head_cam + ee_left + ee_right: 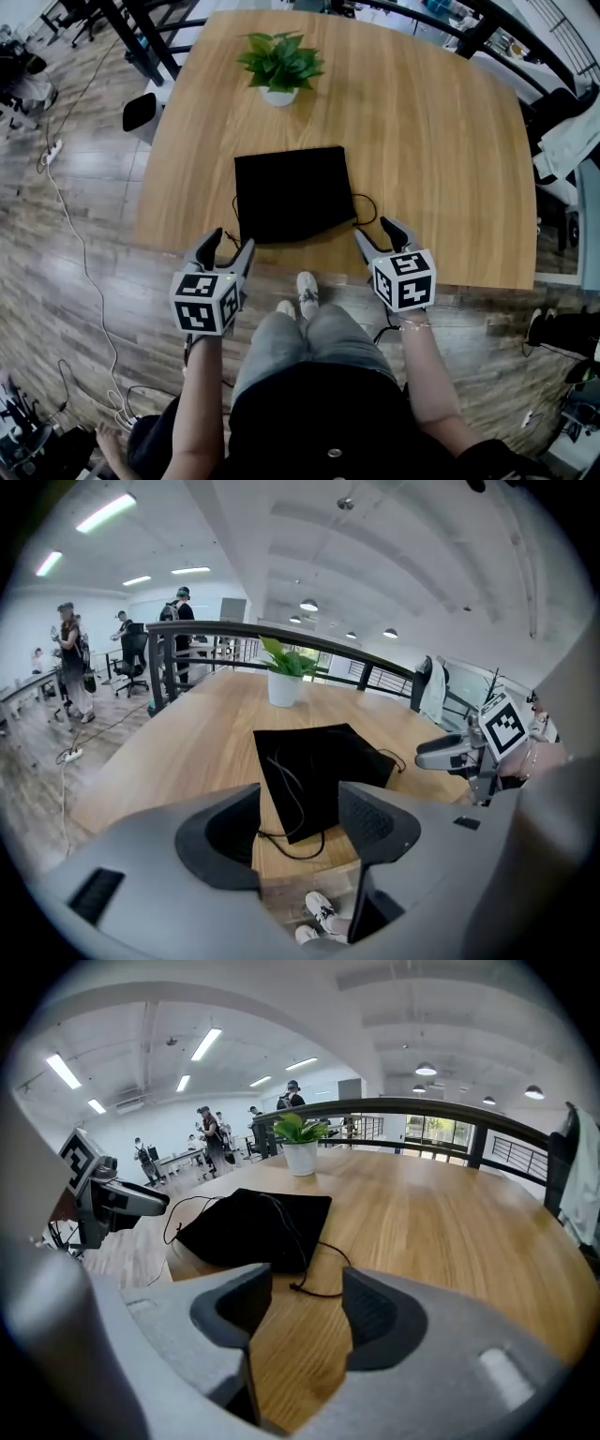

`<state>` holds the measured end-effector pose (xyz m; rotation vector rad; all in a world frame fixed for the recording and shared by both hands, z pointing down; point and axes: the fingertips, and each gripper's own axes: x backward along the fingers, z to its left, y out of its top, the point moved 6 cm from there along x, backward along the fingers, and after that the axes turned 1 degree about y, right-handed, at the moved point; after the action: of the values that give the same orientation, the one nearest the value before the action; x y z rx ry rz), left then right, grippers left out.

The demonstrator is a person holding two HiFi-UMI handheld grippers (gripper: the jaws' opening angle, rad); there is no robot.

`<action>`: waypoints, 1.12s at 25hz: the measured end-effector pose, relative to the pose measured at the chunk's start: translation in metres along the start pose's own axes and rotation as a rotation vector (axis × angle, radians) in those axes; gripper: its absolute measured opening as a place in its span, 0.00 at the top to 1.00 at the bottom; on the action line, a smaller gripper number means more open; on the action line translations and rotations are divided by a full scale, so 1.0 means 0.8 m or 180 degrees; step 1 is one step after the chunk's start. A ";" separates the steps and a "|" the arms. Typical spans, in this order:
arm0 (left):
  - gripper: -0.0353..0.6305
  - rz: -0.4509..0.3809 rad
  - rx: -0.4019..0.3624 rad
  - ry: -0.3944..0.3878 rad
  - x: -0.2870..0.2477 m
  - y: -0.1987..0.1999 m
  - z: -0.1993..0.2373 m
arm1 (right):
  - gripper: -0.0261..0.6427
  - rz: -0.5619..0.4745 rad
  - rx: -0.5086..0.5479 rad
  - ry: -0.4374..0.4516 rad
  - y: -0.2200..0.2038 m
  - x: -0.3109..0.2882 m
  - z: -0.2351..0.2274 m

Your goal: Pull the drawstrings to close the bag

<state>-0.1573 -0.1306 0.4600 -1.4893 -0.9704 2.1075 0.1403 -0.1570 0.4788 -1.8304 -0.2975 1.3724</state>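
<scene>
A black drawstring bag (pixel 291 192) lies flat on the wooden table (pixel 441 159), close to its near edge. Thin black cords trail out at its near corners: one loop on the right (pixel 367 211), one on the left (pixel 292 846). My left gripper (pixel 231 242) hovers open at the bag's near left corner, nothing between its pads. My right gripper (pixel 375 232) hovers open at the near right corner, also empty. In the right gripper view the knotted cord end (pixel 323 1283) lies on the wood just ahead of the open jaws, past the bag (pixel 258 1227).
A potted green plant (pixel 279 66) in a white pot stands behind the bag. The table's near edge (pixel 309 267) runs just under both grippers, with wood-look floor below. A dark railing (pixel 234 635) and several people stand beyond the far side.
</scene>
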 end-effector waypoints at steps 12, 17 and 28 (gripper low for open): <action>0.64 -0.0450 -0.0055 -0.0429 0.049 0.040 -0.037 | 0.76 -0.0801 0.0062 0.0460 0.069 0.060 0.057; 0.80 -0.0669 -0.0082 -0.0556 0.069 0.052 -0.052 | 0.89 -0.1017 0.0249 0.0548 0.096 0.084 0.089; 0.91 -0.0880 -0.0172 -0.0736 0.094 0.066 -0.077 | 0.96 -0.1341 -0.0063 0.1129 0.126 0.115 0.131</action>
<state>-0.1233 -0.0983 0.3595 -1.0768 -1.2463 2.0923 0.0559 -0.1174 0.3342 -1.8551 -0.4771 0.7463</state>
